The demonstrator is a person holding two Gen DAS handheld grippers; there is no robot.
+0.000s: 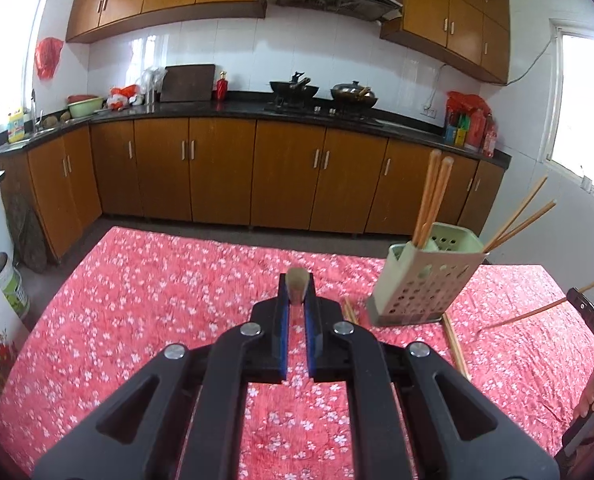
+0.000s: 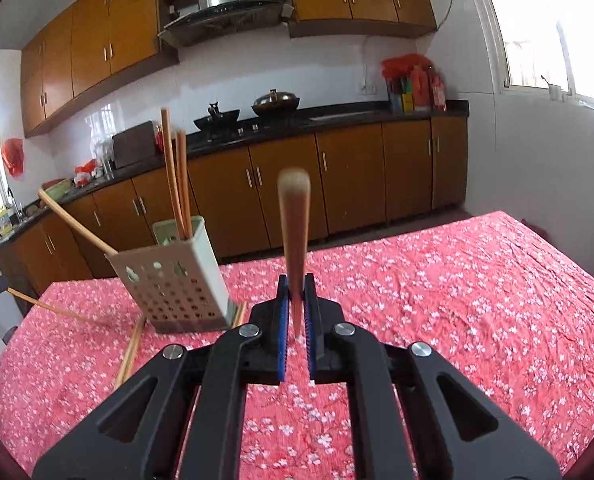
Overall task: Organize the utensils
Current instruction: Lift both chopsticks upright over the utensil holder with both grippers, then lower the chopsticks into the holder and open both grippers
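Each hand-held gripper [image 1: 297, 292] [image 2: 295, 300] clamps a chopstick [image 1: 298, 280] [image 2: 294, 232], holder [image 1: 421, 276] standing nearby.

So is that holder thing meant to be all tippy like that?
Probably not. The green chopstick holder leans sideways on the red tablecloth, seemingly propped on loose chopsticks underneath it, so it could topple.

one pale green perforated holder [image 1: 425, 280] stands on the tabletop [image 1: 137, 300], with two chopsticks [image 1: 431, 196] upright inside. two tongs: the left tongs [image 1: 297, 304] and the right tongs [image 2: 295, 312] each grip one chopstick. two woks [image 1: 295, 88] sit on the stove.
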